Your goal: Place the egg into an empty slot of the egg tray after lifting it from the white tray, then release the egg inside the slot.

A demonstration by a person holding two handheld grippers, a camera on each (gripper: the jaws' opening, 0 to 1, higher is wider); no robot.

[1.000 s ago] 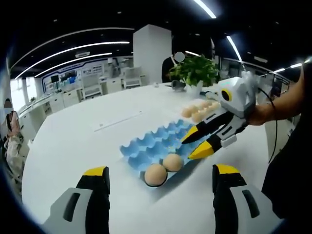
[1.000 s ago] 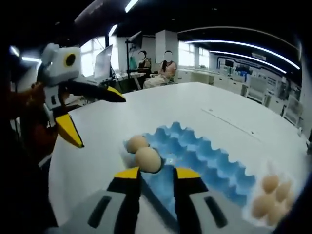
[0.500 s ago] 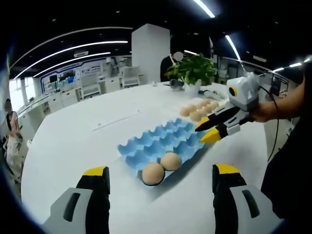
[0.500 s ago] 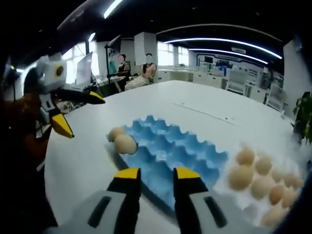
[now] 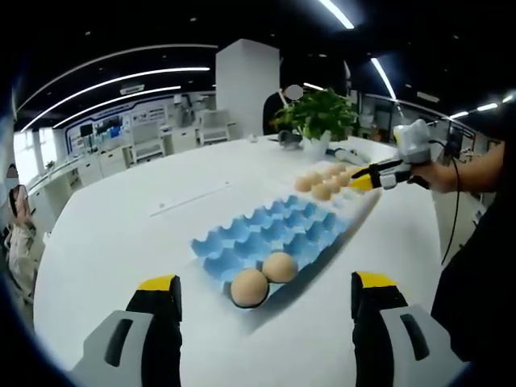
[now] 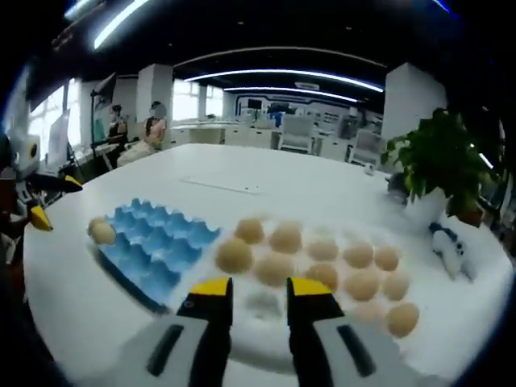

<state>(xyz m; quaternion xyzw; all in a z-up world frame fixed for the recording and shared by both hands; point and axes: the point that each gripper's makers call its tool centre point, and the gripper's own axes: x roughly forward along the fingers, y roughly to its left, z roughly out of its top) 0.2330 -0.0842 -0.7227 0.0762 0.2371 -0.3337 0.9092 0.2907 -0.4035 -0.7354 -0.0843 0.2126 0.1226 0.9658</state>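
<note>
**Right gripper over the white tray, carrying nothing**

A white desk (image 6: 339, 189) carries a blue egg tray (image 6: 153, 246) with two eggs (image 5: 264, 276) at one end. Beside it, the white tray (image 6: 266, 306) holds many eggs (image 6: 234, 255). The right gripper (image 6: 260, 289) hovers there, jaws slightly apart. The left gripper (image 5: 262, 284) waits wide apart, empty.

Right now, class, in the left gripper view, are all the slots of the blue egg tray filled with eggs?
No: the blue egg tray holds just two eggs at its near end, with its other slots empty.
</note>
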